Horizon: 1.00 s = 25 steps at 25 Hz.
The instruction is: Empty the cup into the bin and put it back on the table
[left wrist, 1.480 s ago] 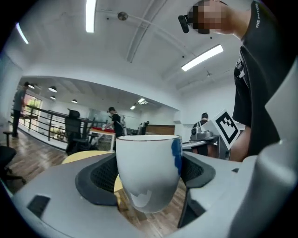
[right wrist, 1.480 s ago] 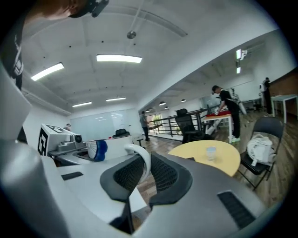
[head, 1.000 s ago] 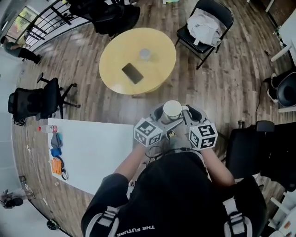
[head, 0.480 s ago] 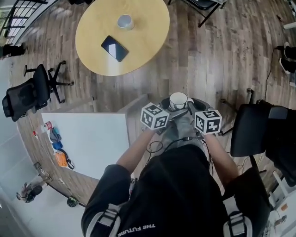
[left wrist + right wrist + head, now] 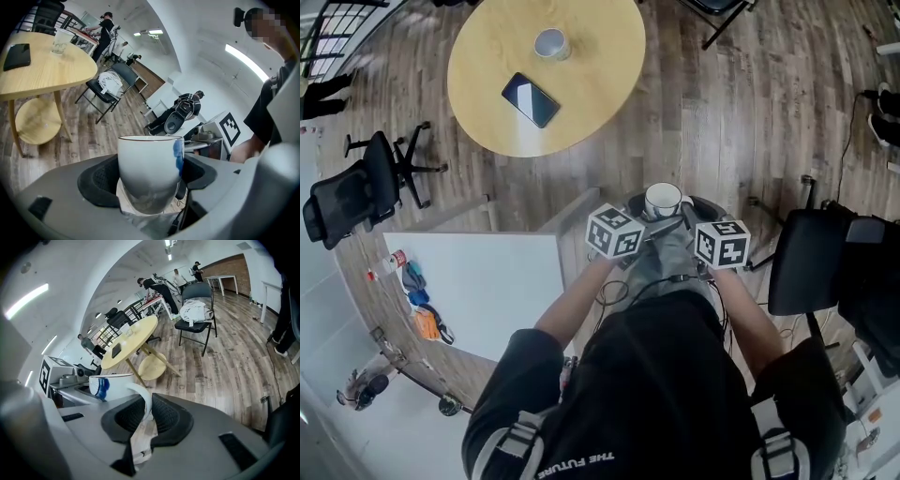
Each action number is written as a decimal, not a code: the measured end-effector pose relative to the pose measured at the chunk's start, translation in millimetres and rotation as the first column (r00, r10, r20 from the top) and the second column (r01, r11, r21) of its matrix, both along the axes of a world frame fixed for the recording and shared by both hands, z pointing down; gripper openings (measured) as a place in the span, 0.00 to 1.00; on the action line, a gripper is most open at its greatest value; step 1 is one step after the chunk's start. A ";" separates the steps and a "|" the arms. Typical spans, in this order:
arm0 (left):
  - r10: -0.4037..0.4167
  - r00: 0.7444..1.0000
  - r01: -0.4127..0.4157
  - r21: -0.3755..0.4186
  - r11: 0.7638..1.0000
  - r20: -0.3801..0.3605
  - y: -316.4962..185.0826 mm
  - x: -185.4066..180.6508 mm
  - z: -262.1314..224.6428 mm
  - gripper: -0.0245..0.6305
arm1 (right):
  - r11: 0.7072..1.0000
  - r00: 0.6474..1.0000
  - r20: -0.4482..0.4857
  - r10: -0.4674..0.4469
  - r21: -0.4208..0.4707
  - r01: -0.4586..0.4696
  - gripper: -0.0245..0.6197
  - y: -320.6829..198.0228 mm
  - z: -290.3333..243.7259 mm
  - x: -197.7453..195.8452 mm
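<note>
The cup [image 5: 663,199] stands upright in mid-air just in front of the person's body, above the wooden floor [image 5: 741,112] and well apart from the round table [image 5: 581,112]. Its long axis is vertical and its mouth faces up at the head camera. Its handle [image 5: 143,399] points to the person's right. The left gripper [image 5: 149,177] has its jaws closed on the cup's white body, one dark pad pressing each side. The right gripper [image 5: 146,420] has its jaws drawn in narrow on the handle, which runs down between the two ribbed pads. A blue mark [image 5: 178,157] sits on the wall of the cup on the handle side. From above the inside of the cup reads pale, and whether anything lies in it cannot be made out. The base of the cup is cut off behind the left gripper's body. Something pale and crumpled shows below it in both gripper views, too close and blurred to name. In the head view a dark rounded shape rings the cup; whether that is a bin's rim or the pads I cannot tell. On the round table lie a dark phone [image 5: 530,98] and a glass [image 5: 551,43].
</note>
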State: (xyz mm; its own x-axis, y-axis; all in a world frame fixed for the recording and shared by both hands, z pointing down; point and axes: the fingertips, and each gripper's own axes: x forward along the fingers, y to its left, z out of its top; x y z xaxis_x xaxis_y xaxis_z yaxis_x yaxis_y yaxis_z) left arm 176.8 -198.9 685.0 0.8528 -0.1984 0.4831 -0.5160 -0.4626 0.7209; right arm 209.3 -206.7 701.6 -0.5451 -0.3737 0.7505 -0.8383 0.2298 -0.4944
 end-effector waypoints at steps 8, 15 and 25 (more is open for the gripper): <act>-0.033 0.999 0.024 0.291 0.956 0.027 -30.2 -14.5 -73.4 0.63 | 0.955 0.997 0.035 -0.070 0.289 0.057 0.13 -35.9 -76.1 -16.3; -0.148 0.988 0.076 0.655 0.752 0.055 -51.5 -46.8 -203.3 0.63 | 0.737 0.985 0.028 -0.172 0.667 0.109 0.13 -66.0 -211.8 -51.3; -0.552 0.829 0.291 0.773 0.564 0.090 19.3 -191.9 -255.8 0.63 | 0.521 0.812 0.026 -0.583 0.779 0.349 0.13 -5.1 -266.0 -209.4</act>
State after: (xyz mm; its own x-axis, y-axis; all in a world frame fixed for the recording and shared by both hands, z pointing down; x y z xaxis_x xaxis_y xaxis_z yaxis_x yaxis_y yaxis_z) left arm -15.2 -179.6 429.2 0.4184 -0.8794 0.2272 -0.9067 -0.4189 0.0484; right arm -0.1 -211.8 435.6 -0.9240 -0.3449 0.1650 -0.3693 0.9168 -0.1521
